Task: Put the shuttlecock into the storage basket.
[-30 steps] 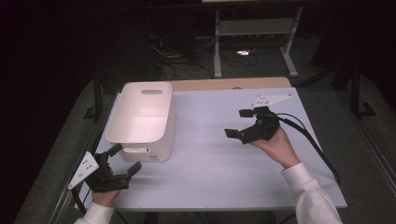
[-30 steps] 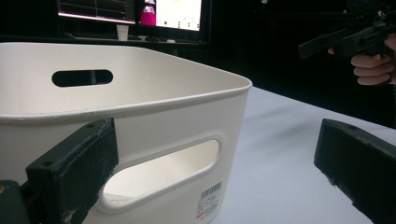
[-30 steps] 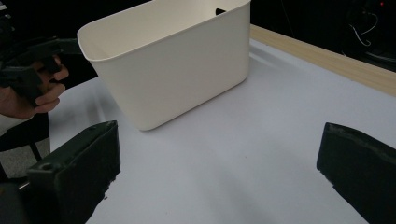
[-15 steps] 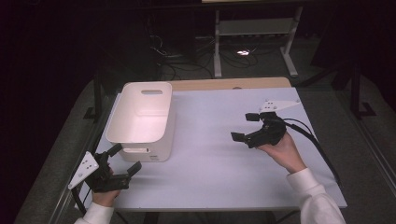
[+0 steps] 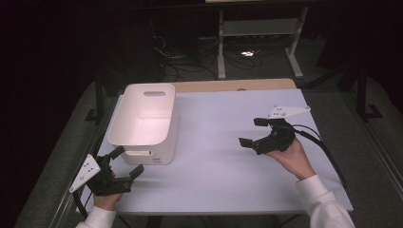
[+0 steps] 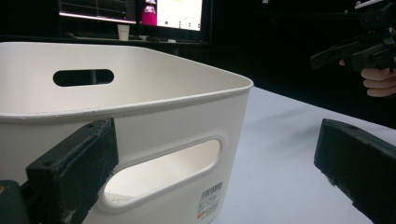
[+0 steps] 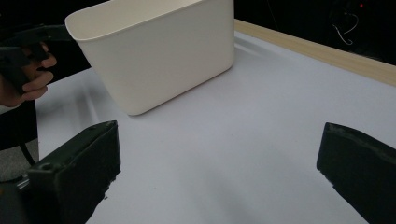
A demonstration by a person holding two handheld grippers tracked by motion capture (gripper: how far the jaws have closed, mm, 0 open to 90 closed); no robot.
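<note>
Two tongs: I hold one in each hand over the counter [image 5: 223,156], both with nothing between the jaws.
Left tongs [image 5: 127,164]: at the near left corner of the counter, jaws spread wide, pointing at the near end of the bin; one jaw lies just beside the bin's near wall, though I cannot tell if it touches.
Right tongs [image 5: 254,131]: at the right of the counter, well apart from the bin, jaws spread wide and pointing left across the bare sheet.
Bin [image 5: 142,124]: white plastic, upright, on the left half of the counter, long side running near to far; what I see of its inside is bare.
Bin's near wall [image 6: 177,140]: has a slot handle and a small barcode label low down.
Bin's far wall: has a slot handle [image 5: 154,93] too.
Counter's far edge [image 5: 237,85]: a strip of wood past the white sheet.
</note>
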